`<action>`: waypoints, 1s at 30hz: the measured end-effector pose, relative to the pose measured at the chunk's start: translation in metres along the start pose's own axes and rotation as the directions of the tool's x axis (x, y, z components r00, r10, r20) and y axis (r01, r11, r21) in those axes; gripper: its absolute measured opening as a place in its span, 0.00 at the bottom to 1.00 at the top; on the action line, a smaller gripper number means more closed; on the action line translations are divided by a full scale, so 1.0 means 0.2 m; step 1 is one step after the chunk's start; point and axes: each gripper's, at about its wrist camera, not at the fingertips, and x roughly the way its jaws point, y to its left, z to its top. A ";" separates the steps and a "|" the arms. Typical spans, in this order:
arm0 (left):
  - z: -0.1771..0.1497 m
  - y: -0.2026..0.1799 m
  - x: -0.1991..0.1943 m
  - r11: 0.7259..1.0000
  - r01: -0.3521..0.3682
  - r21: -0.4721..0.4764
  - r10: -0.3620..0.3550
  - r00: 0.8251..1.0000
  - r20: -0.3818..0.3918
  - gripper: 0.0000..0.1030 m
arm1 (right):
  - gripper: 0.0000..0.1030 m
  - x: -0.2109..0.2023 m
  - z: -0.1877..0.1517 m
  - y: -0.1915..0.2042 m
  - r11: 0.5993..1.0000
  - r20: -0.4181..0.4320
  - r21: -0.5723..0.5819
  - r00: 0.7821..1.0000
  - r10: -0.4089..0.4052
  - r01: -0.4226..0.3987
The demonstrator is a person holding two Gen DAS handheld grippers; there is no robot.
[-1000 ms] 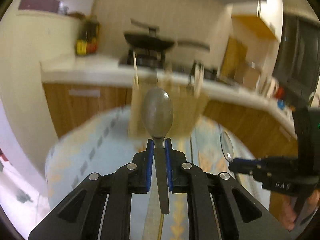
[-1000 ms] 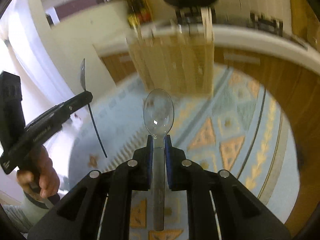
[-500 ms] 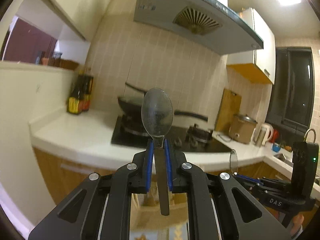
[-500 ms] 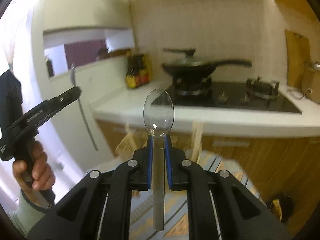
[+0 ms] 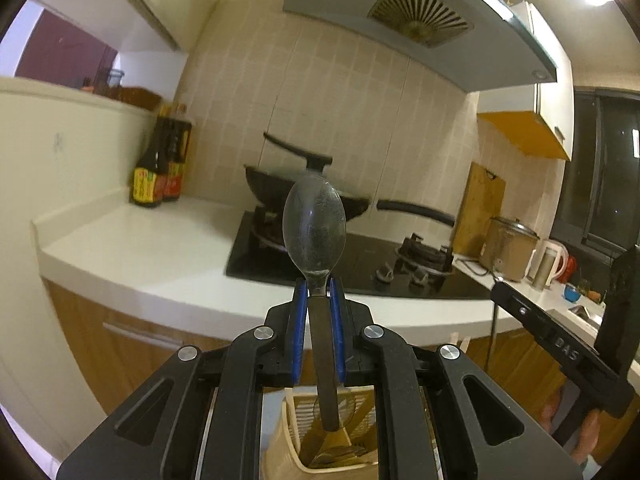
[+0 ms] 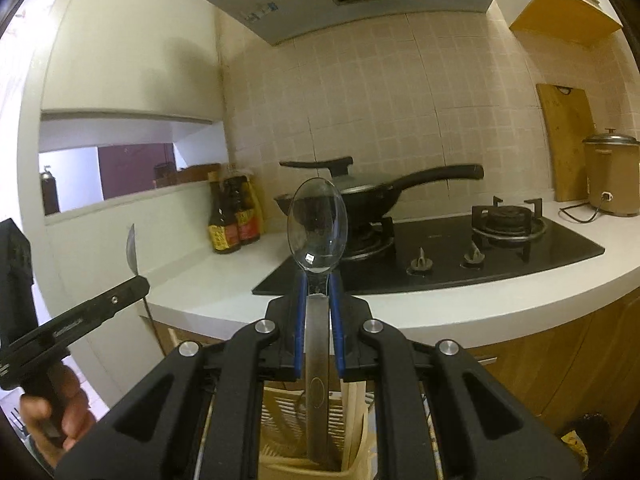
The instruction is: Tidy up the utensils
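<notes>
While each spoon hangs handle-down above the slatted holder (image 5: 340, 452), left gripper (image 5: 319, 292) and right gripper (image 6: 319, 284) clamp the necks; letting go off-centre could drop a handle (image 6: 317, 392) outside the rim.

The left tongs (image 5: 319, 296) point level and forward, blue pads pinched tight on the neck of a spoon (image 5: 314, 232) held bowl-up. The right tongs (image 6: 319, 292) match that pose, clamped on a second spoon (image 6: 317, 227). A bare hand (image 6: 48, 420) grips the left handle low.
</notes>
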 end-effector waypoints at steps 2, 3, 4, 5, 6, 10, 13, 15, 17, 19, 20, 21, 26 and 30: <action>-0.03 0.01 0.02 1.000 -0.005 0.001 0.005 1.000 -0.006 0.09 | 0.09 0.03 -0.03 -0.01 1.000 -0.004 0.004 1.000 -0.004 0.004; -0.04 0.02 0.03 1.000 -0.006 0.002 0.006 1.000 -0.006 0.09 | 0.09 0.05 -0.06 -0.02 1.000 -0.008 0.006 1.000 -0.007 0.007; -0.05 0.02 0.03 1.000 -0.005 0.005 0.006 1.000 -0.006 0.10 | 0.09 0.06 -0.07 -0.02 1.000 -0.005 0.006 1.000 -0.016 0.016; -0.06 0.02 0.03 1.000 -0.003 0.010 0.003 1.000 -0.009 0.10 | 0.09 0.06 -0.08 -0.02 1.000 0.003 0.002 1.000 -0.024 0.024; -0.07 0.02 0.03 1.000 -0.004 0.018 0.004 1.000 -0.013 0.10 | 0.09 0.06 -0.11 -0.02 0.999 0.011 -0.004 0.999 -0.035 0.035; -0.12 0.01 0.02 0.999 -0.002 0.051 0.003 1.000 -0.024 0.13 | 0.12 0.04 -0.18 -0.05 1.000 -0.026 0.019 1.000 -0.011 0.011; -0.17 0.02 -0.02 0.999 0.003 0.043 -0.001 0.999 -0.038 0.23 | 0.22 -0.03 -0.22 -0.08 0.999 -0.046 0.052 0.999 -0.001 0.004; -0.20 0.05 -0.07 1.000 0.009 0.022 -0.008 0.999 -0.048 0.31 | 0.22 -0.11 -0.24 -0.08 0.999 -0.056 0.048 0.998 0.007 -0.005; -0.24 0.07 -0.13 1.000 0.018 -0.004 -0.019 0.998 -0.053 0.42 | 0.30 -0.19 -0.26 -0.07 0.999 -0.070 0.037 0.997 0.010 -0.007; -0.27 0.08 -0.20 0.999 0.025 -0.033 -0.027 0.998 -0.055 0.56 | 0.57 -0.31 -0.31 -0.05 0.999 -0.086 0.032 0.996 0.013 -0.011; -0.30 0.09 -0.24 0.999 0.029 -0.043 -0.032 0.998 -0.058 0.63 | 0.57 -0.35 -0.33 -0.04 0.999 -0.090 0.031 0.996 0.012 -0.010; -0.33 0.08 -0.28 0.998 0.031 -0.046 -0.033 0.997 -0.063 0.67 | 0.57 -0.39 -0.37 -0.02 1.000 -0.106 0.021 0.994 0.013 -0.011; -0.53 0.00 -0.46 1.000 -0.015 -0.014 0.014 0.997 -0.074 0.76 | 0.57 -0.55 -0.57 0.09 0.998 -0.151 -0.034 0.987 -0.061 0.057; -0.69 -0.06 -0.55 0.993 -0.119 0.012 0.120 0.992 -0.042 0.84 | 0.69 -0.58 -0.69 0.16 0.983 -0.103 -0.111 0.982 -0.158 0.147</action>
